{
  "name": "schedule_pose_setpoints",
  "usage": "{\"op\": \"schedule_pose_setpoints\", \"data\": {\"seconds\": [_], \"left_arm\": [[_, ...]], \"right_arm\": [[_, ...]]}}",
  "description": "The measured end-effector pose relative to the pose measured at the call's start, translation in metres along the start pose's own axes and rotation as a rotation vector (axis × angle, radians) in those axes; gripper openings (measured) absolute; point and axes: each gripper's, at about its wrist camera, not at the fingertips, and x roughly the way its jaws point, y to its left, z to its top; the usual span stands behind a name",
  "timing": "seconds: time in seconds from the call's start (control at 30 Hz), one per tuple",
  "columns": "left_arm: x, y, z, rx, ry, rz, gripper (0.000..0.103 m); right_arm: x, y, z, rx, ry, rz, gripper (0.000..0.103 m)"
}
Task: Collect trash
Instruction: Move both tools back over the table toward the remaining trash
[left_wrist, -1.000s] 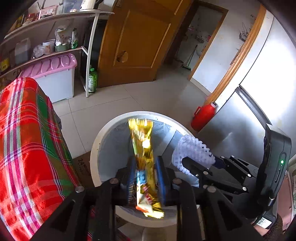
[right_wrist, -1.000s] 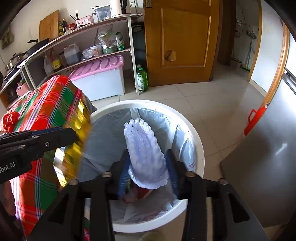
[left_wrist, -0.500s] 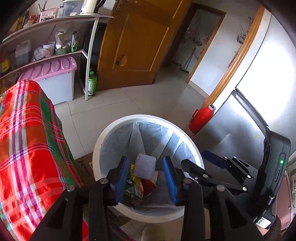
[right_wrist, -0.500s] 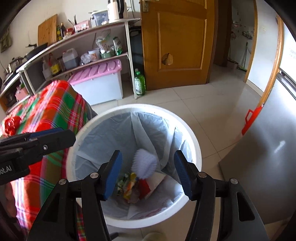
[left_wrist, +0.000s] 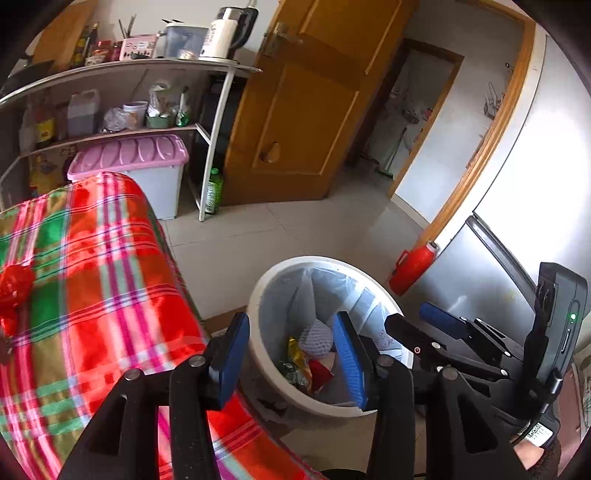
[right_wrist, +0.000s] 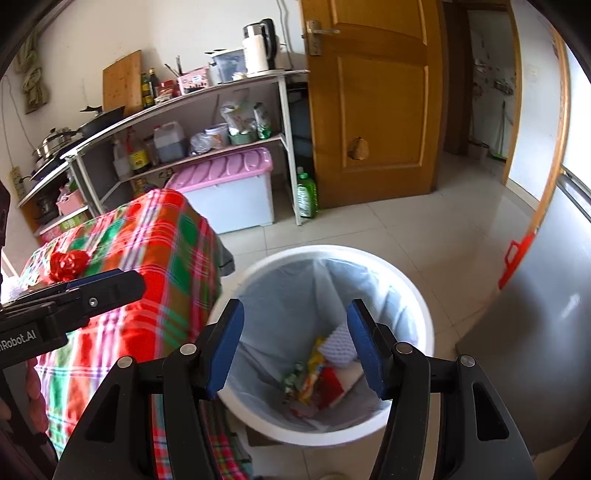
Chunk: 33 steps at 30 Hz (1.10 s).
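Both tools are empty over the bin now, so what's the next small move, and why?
Probably swing the left tool toward the red crumpled piece on the plaid tablecloth. Both tools are open and empty, earlier scraps lie in the bin, and that piece looks like remaining trash.

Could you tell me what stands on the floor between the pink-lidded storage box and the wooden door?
A green bottle stands there beside the white shelf leg, clearest in the right wrist view.

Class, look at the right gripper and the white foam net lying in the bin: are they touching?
Apart. The right wrist view shows the right gripper open above the bin, with the white foam net lying on the trash inside.
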Motion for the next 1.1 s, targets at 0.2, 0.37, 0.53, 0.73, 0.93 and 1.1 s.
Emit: {"op": "schedule_pose_setpoints", "data": {"seconds": [0.2, 0.37, 0.53, 0.73, 0.93, 1.1], "left_arm": [[-0.030, 0.029, -0.006, -0.046, -0.042, 0.039, 0.048], [-0.061, 0.058, -0.014, -0.062, -0.079, 0.122, 0.049], [-0.089, 0.092, -0.022, -0.108, -0.112, 0.178, 0.049], [-0.117, 0.127, -0.035, -0.157, -0.134, 0.227, 0.049], [-0.151, 0.164, -0.050, -0.217, -0.178, 0.294, 0.050], [-0.174, 0.192, -0.057, -0.251, -0.194, 0.344, 0.053]], "right_arm": [[-0.005, 0.032, 0.001, -0.030, -0.014, 0.060, 0.059], [-0.006, 0.065, 0.002, -0.065, -0.020, 0.125, 0.059], [-0.001, 0.103, 0.003, -0.109, -0.017, 0.180, 0.059], [0.004, 0.147, 0.000, -0.157, -0.006, 0.245, 0.059], [0.009, 0.187, -0.003, -0.206, 0.008, 0.306, 0.060], [0.014, 0.213, -0.003, -0.214, 0.022, 0.381, 0.060]]}}
